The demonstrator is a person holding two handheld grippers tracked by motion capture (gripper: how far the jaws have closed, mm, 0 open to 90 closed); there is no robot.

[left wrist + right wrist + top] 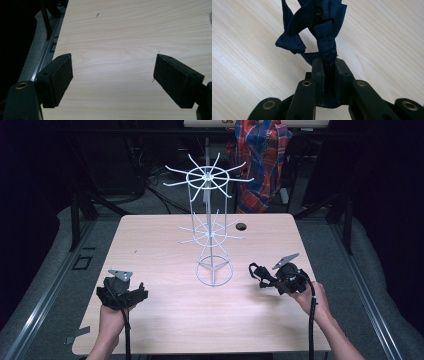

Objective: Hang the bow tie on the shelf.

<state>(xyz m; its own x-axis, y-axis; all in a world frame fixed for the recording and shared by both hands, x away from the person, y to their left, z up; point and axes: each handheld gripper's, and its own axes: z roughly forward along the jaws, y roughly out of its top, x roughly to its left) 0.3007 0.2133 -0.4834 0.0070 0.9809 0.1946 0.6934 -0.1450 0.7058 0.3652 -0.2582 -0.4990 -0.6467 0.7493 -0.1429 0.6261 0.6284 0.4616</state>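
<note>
Right gripper [329, 65] clamping dark blue bow tie [312, 27] by its strap, hanging limp at 4 o'clock of white wire rack [212, 227]; looking light, floppy, snag-prone, best pinching near the knot; left gripper [112, 77] idling, jaws apart.
</note>
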